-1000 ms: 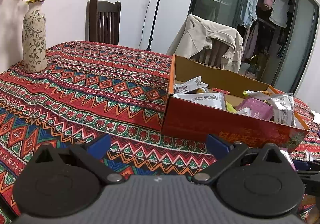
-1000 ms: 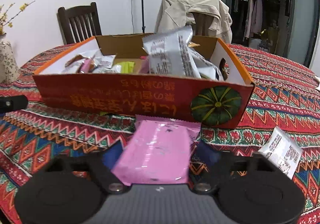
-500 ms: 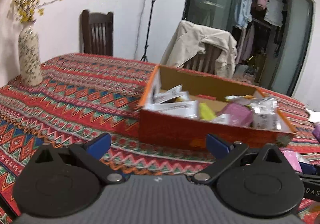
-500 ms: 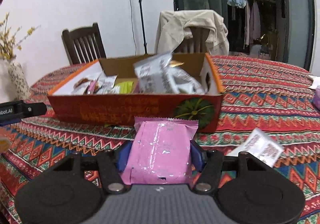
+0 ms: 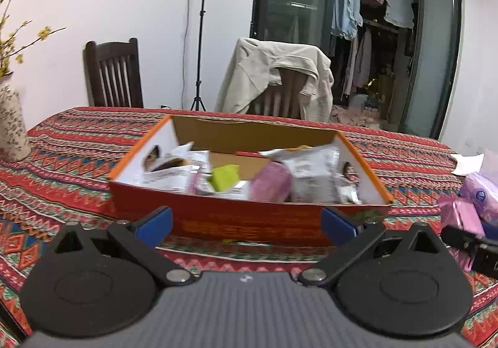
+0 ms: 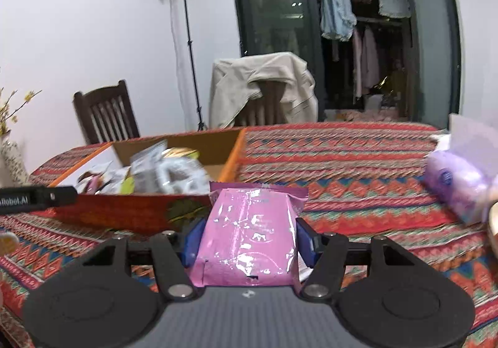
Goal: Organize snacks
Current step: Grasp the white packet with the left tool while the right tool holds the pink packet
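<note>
An open red and orange cardboard box [image 5: 249, 220] sits on the patterned tablecloth and holds several snack packets, white, pink and yellow-green. It also shows in the right wrist view [image 6: 130, 211], to the left. My right gripper [image 6: 249, 236] is shut on a pink snack packet [image 6: 249, 233] and holds it above the table, right of the box's near corner. The packet also shows in the left wrist view [image 5: 460, 217]. My left gripper [image 5: 246, 223] is open and empty, just in front of the box's near wall.
A purple tissue pack [image 6: 457, 186] lies on the table at the right. A flowered vase [image 5: 11, 124] stands at the far left. Two chairs [image 5: 115, 74] stand behind the table, one with a beige jacket [image 5: 274, 80]. A light stand [image 6: 186, 46] is by the wall.
My right gripper closed on the pink packet, lifted it and swung right, so the box slid left in its view. My left gripper moved round to face the box's long side.
</note>
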Demonstrator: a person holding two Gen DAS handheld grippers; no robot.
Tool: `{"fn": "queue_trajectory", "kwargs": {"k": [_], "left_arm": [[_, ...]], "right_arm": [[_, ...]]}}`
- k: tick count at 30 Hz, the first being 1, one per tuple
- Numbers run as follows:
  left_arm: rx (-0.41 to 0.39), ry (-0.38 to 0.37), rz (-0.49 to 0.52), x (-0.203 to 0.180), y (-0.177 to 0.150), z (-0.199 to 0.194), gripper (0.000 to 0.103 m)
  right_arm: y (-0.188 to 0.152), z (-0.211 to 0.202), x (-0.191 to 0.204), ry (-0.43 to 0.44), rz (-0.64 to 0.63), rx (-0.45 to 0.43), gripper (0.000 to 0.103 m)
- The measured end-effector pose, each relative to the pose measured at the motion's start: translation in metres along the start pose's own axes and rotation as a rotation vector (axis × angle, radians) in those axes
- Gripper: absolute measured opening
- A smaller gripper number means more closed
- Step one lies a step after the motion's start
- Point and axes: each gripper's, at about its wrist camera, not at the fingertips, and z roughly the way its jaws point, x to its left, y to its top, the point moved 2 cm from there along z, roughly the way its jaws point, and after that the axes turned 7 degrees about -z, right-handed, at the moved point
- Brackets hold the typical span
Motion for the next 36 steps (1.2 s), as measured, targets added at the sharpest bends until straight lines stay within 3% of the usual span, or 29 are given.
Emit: {"fn": "queue_trajectory", "kwargs": {"k": [18,30,36], "left_arm": [[0.103,0.012,0.057,-0.122,-0.038,0.032,0.103],[0.203,0.024,0.061,-0.171,-0.067,0.065,0.103],[0.250,0.012,0.092,-0.191,-0.080,0.079,0.103]], "right_arm": [[-0.004,0.020,-0.110,-0.059,0.120,-0.065,0.061],[-0.022,0.029,-0.124,-0.070,0.158,0.005,0.061],[-0.032,0.042,-0.144,-0.131,0.230,0.075,0.061]]}}
